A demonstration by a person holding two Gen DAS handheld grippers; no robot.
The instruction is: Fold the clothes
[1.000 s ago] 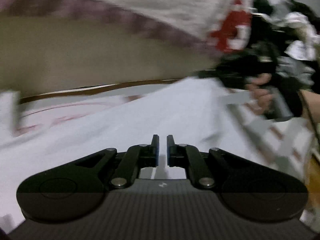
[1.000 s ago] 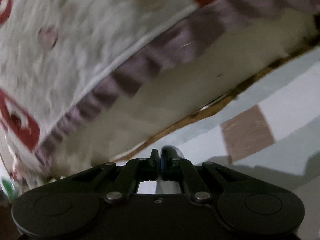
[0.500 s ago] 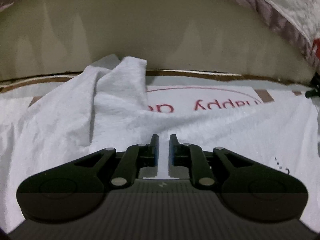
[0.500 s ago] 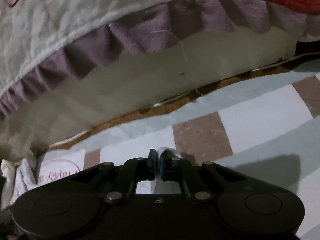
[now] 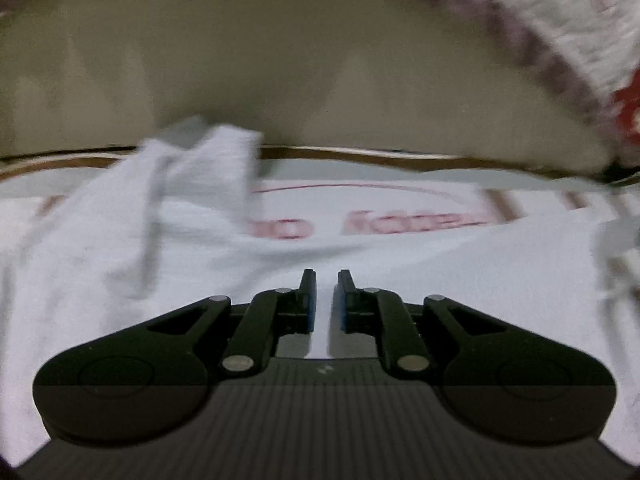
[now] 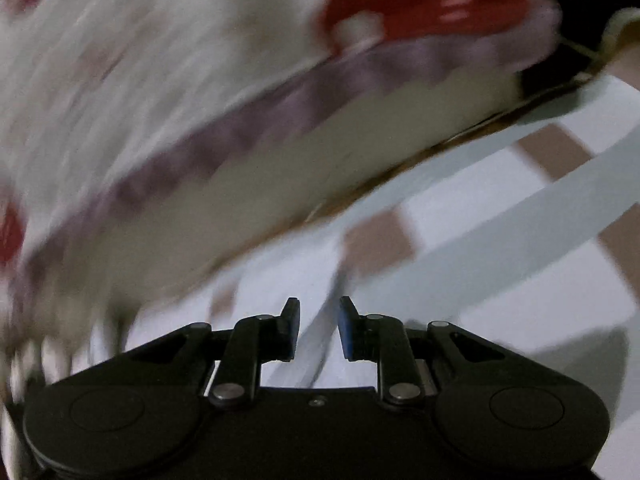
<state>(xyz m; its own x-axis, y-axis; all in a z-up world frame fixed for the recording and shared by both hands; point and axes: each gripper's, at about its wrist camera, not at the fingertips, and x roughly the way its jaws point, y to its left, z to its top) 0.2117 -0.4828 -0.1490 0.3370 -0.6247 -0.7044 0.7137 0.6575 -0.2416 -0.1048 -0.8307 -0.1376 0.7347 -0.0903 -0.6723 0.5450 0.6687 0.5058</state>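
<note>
My left gripper (image 5: 324,280) is open a small bit over the soft white cloth top (image 5: 120,264), which lies spread on the checked mat (image 6: 500,240). My right gripper (image 6: 319,310) is opening and holds nothing.

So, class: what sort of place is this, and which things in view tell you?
Probably a bedroom floor: a white cotton garment lies on a checked mat beside a bed whose quilted white-and-red cover with purple frill hangs above.
</note>
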